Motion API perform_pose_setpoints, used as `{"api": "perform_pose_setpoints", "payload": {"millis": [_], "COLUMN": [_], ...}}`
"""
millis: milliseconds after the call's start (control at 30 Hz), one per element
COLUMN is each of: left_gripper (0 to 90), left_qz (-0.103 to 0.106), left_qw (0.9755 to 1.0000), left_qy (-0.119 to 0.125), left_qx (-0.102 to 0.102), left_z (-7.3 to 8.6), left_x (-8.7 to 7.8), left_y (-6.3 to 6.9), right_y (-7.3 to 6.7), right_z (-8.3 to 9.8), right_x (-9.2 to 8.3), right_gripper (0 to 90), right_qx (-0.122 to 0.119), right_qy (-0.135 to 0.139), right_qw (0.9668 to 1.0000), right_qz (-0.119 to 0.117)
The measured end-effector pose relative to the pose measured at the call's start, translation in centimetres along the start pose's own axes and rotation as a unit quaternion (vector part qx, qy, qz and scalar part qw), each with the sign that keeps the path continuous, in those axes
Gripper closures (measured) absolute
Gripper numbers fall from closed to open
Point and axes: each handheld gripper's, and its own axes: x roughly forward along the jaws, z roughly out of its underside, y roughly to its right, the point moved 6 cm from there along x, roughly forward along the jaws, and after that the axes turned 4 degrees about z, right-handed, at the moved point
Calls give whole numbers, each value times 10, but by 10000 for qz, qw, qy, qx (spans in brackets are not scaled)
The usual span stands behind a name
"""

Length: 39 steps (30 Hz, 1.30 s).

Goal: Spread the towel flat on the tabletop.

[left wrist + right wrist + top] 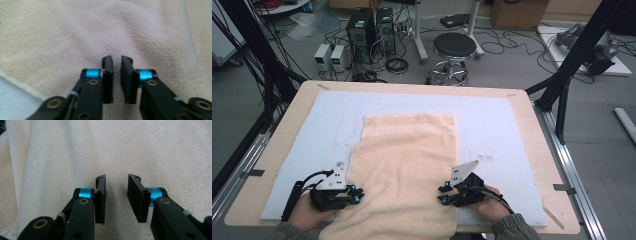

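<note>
Blue mat [502, 125]: towel [407, 165] between left claw [358, 194], right claw [443, 194].

Black left gripper [357, 194] and right gripper [443, 194] (cyan bands, brass screws), grey three-cornered plates, olive sleeves.

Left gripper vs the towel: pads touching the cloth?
Touching. In the left gripper view the left gripper has its jaws nearly closed, and a ridge of the cream towel rises pinched between them.
</note>
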Motion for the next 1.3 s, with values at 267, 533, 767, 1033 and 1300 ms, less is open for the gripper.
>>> {"api": "perform_pose_setpoints", "payload": {"millis": [267, 533, 767, 1033, 1300], "left_gripper": [857, 615, 780, 697, 623], "left_qz": [240, -32, -108, -197, -402], "left_qw": [9997, 10000, 9999, 9996, 9970], "left_qy": [-98, -46, 12, 187, 628], "left_qx": [48, -3, 4, -74, -220], "left_z": [14, 10, 11, 4, -18], "left_x": [-16, -9, -12, -16, -24], "left_y": [29, 16, 16, 14, -9], "right_y": [-3, -35, -41, -34, 4], "right_z": [1, -9, 3, 0, -6], "right_x": [-5, -4, -1, -16, -31], "right_gripper": [686, 650, 863, 697, 530], "right_qx": [43, -368, -477, -124, 515], "right_qy": [49, 297, -6, 367, 779], "right_qw": [9999, 9979, 9961, 9975, 9955], "right_qz": [-136, -439, -745, -593, 130]}}
